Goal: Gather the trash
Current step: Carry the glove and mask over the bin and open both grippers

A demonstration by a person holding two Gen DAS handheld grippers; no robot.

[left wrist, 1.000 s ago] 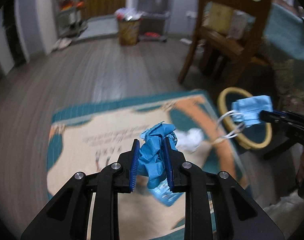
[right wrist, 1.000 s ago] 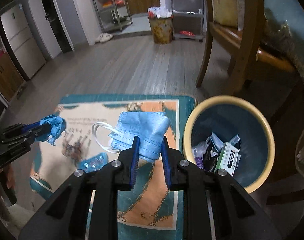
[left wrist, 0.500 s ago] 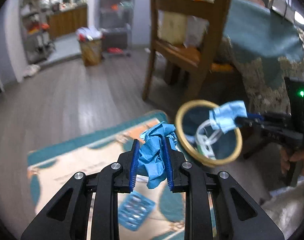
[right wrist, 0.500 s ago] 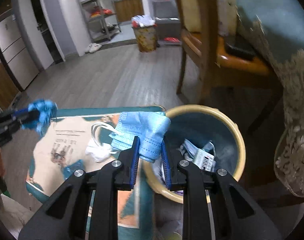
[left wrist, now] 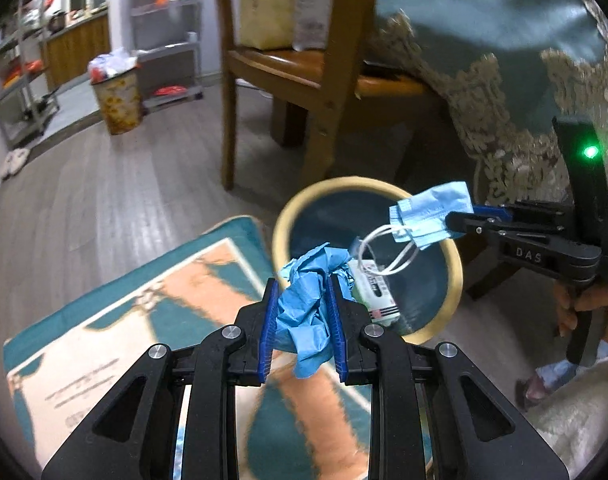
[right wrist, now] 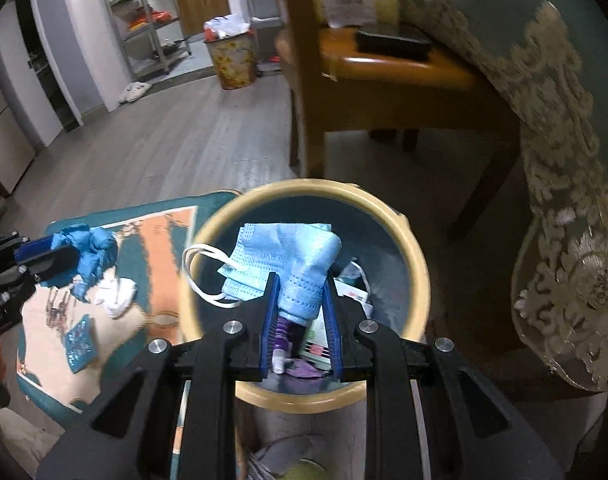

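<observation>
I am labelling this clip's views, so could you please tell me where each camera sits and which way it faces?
Left wrist: on the left gripper, looking down past its fingers, shut on crumpled blue paper, toward the yellow-rimmed round bin; the person's other hand shows.
Right wrist: on the right gripper, looking down into the bin, fingers shut on a light blue face mask.
Shared: bin, teal patterned rug, wooden chair, and each other's gripper.

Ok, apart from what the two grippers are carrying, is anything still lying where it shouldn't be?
Yes. On the rug beside the bin, a crumpled white tissue and a blue blister pack still lie loose, next to each other, as seen from the right wrist. Both look like litter left on the floor.
</observation>
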